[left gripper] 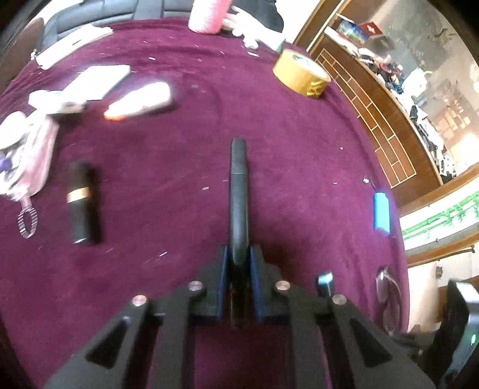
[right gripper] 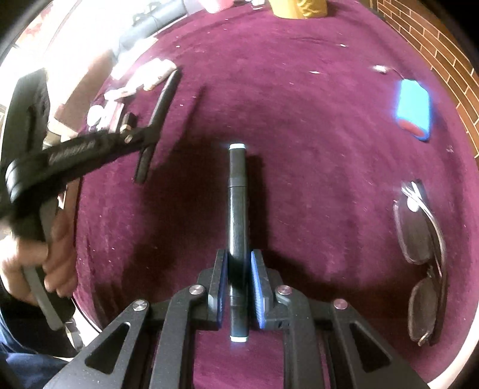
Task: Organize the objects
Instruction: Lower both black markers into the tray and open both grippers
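Pens are held in both grippers above a round table covered in maroon cloth. A plain black pen is pinched near its rear end between the blue pads of the left gripper, with its length projecting forward over the cloth. A black marker with pale end caps is clamped by the right gripper, its pads pressed against the barrel on both sides; one cap is seen ahead of the pads, the other behind them.

In the right wrist view, the left gripper is seen at the left, held by a hand, with the black pen slanting out from it.

On the cloth, a black tube with a gold band lies to the left of the held pen, well apart. Farther left, a pink pouch and blurred white items are noted. A roll of tan tape sits near the far right edge. A blue block lies near the right edge. A pair of glasses rests at the right of the marker, near the table rim. A pink cylinder stands at the far edge.
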Demonstrator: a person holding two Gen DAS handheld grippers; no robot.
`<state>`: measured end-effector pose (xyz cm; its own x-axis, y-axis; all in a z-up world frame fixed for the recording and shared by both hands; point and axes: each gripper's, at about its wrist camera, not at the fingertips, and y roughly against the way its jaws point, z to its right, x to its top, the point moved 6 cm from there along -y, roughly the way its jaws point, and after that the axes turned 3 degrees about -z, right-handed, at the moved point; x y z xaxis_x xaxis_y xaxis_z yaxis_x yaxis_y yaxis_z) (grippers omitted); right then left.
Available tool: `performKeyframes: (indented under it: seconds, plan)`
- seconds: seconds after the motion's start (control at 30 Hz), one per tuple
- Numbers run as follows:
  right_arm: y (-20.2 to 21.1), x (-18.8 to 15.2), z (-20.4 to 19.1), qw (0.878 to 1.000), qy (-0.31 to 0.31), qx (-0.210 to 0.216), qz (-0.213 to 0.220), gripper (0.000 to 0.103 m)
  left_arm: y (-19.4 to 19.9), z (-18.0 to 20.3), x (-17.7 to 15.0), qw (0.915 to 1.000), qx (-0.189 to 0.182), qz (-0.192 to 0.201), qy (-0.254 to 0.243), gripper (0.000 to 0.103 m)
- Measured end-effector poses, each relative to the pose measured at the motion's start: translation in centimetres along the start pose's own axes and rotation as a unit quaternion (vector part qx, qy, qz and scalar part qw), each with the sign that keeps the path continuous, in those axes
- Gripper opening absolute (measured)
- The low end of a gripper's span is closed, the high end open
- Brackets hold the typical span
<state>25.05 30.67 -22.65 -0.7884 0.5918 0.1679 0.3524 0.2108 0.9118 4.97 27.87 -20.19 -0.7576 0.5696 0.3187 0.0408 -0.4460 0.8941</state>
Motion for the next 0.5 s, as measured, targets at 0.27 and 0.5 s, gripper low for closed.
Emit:
performKeyframes:
  seconds: [0.27,0.5]
  plan:
    - [-1.1,0.7,-3.7,0.999,0.029,0.013,-0.006,0.017,4.3,-3.4,-1.9,0.9989,0.021,0.041,-0.007,0.014]
    - [-2.2,1.4,-8.6,0.998,0.061,0.026,-0.012,0.017,8.3,-7.9,-3.9,0.997,0.025,0.068,0.026,0.014]
